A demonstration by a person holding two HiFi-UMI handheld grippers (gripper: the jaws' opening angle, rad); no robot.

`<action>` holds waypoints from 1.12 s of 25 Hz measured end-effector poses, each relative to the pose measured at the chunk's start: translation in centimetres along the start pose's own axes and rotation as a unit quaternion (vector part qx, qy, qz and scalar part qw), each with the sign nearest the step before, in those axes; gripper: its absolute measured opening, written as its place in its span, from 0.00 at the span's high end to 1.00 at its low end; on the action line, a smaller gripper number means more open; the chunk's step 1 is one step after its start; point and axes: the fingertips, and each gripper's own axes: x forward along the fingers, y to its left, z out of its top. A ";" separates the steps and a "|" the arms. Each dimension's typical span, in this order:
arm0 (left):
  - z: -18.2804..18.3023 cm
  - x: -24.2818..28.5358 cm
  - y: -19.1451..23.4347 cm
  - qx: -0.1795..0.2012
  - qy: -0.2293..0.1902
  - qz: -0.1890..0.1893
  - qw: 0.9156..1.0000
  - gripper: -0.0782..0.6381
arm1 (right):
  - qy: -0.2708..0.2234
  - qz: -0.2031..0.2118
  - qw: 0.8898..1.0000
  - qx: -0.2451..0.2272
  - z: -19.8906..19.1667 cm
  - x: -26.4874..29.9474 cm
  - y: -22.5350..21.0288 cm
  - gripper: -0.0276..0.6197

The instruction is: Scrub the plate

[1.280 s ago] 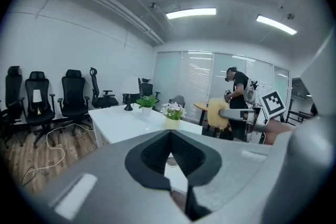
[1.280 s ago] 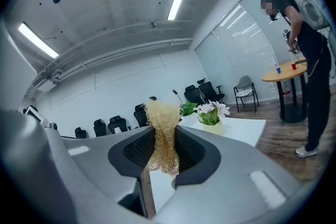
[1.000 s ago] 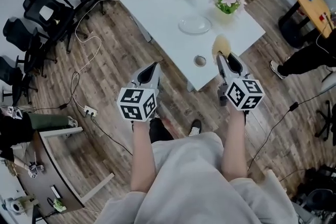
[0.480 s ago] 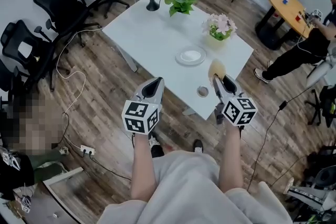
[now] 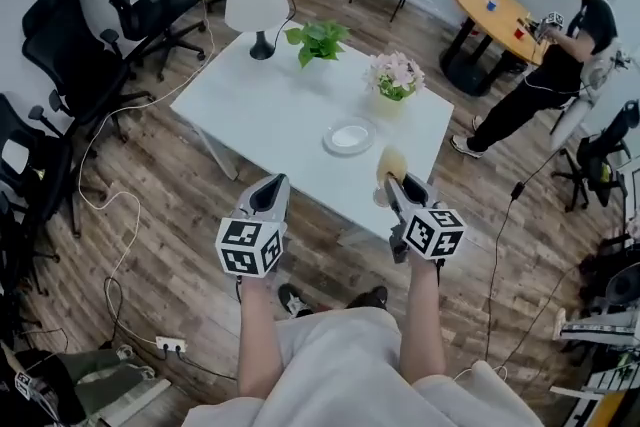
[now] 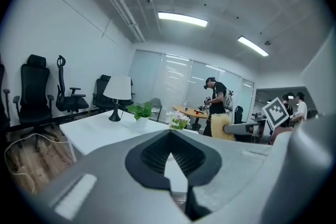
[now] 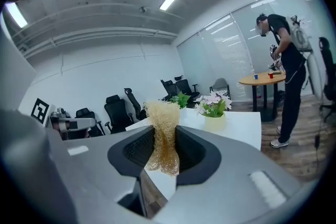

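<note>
White table, round glossy plate; right tongs pinch fibrous scrubber.

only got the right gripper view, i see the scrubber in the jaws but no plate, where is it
Observer: The plate lies on the white table, just on the near side of the flower pot.
Operator: is the scrubber over it yet
Observer: No. In the head view the scrubber, clamped in the right gripper, is short of the plate, by the table's near edge.
Operator: left gripper doing anything
Observer: The left gripper is shut with nothing between its jaws, well to the left of the plate.
</note>
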 end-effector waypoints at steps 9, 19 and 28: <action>-2.3 0.7 -1.4 -0.031 0.012 -0.038 0.999 0.89 | 0.026 -0.045 0.999 0.000 -1.2 -3.1 -1.1 0.74; -3.6 2.3 1.1 -0.016 0.045 -0.035 0.998 0.89 | 0.039 -0.034 0.998 0.021 -2.7 2.8 -0.3 0.74; -1.5 9.7 3.7 0.008 0.072 -0.058 0.996 0.89 | 0.029 -0.043 0.997 0.061 0.0 9.9 -3.9 0.74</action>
